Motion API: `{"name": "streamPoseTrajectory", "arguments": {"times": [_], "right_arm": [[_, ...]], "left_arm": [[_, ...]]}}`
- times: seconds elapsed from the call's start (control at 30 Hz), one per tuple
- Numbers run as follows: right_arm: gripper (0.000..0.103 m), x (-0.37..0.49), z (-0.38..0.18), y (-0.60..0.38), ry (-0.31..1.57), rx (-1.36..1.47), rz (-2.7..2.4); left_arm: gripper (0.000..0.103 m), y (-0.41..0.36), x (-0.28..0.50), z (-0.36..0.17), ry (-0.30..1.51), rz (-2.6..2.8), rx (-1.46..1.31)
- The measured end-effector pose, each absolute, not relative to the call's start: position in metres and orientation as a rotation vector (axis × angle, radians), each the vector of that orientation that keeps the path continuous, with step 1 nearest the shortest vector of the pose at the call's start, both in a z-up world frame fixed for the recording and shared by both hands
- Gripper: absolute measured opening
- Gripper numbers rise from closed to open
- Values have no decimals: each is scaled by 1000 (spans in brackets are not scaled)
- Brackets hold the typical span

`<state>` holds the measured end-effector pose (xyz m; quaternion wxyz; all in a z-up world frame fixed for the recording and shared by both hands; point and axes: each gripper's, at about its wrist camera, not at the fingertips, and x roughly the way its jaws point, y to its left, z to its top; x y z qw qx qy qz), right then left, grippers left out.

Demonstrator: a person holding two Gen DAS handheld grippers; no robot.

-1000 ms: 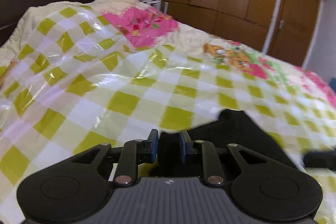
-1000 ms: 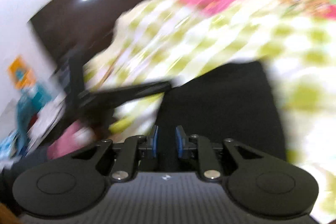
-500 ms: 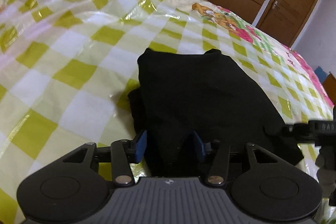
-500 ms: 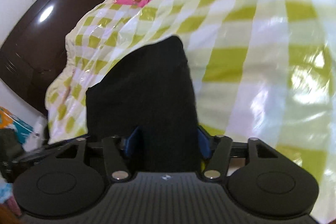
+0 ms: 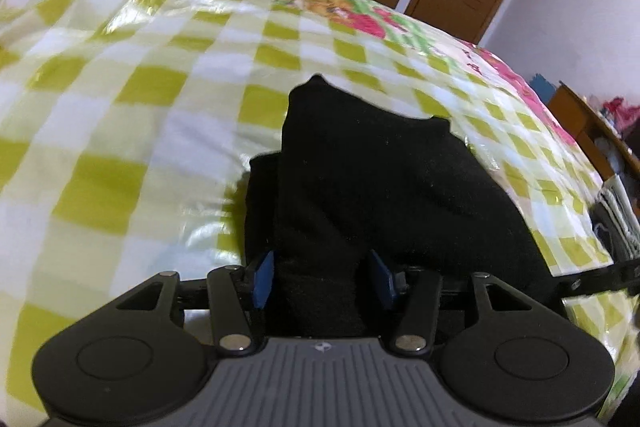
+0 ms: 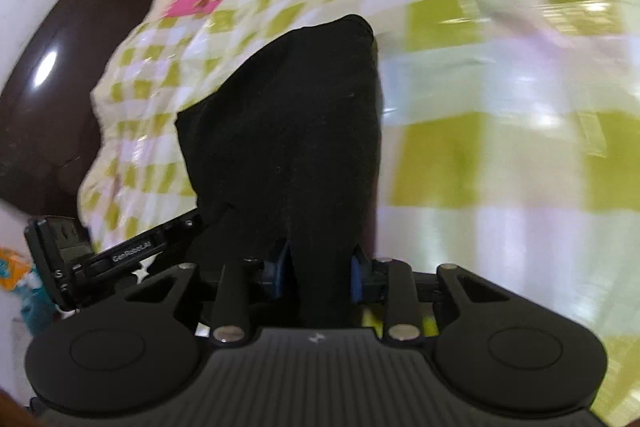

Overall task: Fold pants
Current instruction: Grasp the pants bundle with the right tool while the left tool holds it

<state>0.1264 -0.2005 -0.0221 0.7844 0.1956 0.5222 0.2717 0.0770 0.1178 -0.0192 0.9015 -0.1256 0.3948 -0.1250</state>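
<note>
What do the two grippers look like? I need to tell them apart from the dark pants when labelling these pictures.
Both look alike: a matt black body with a ribbed grey top plate, two round black discs at the sides, black linkage arms on silver pins, and blue pads inside the fingers. Left gripper; right gripper. The left gripper's side, seen from the right camera, carries white "GenRobot.AI" lettering. No cables, sleeves or hands show.

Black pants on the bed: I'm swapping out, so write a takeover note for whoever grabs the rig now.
Left hand-held gripper: jaws just opened, black pants between them, pads not visibly pressing.
Right hand-held gripper: jaws just closing, fabric between the pads; grip unclear.
Pants lie bunched in layers on the checkered bed cover.
Done: first fold or folds laid over.
Left: square up and flatten, likely one more fold.
</note>
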Motion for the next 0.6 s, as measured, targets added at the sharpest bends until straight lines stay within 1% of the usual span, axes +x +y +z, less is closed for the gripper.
{"name": "streamPoseTrajectory", "arguments": {"times": [0.07,0.1,0.2,0.27,0.33,0.43,0.47,0.5,0.53,0.57,0.6], "right_arm": [[33,122,-8,-212,1092,379,543],[33,120,1,-216,1054,342,525],[33,117,32,-217,904,191,486],[33,127,43,-208,853,189,561],[33,147,42,-191,834,194,615],[29,180,26,-156,830,180,680],[25,190,20,-146,837,184,705],[23,200,11,-136,849,171,715],[18,207,4,-125,863,132,697],[11,215,-6,-118,878,84,660],[10,222,-15,-114,895,68,631]], "left_arm": [[62,119,71,-5,787,-233,-216],[60,120,66,4,766,-211,-193],[60,119,57,28,693,-206,-177],[60,111,56,40,642,-222,-172],[60,97,60,46,603,-266,-151],[60,79,78,31,644,-300,-111],[60,78,87,21,675,-297,-116],[60,80,93,12,709,-284,-123],[59,83,96,4,732,-263,-122],[59,85,94,-1,738,-257,-115],[59,86,93,-3,734,-260,-109]]}}
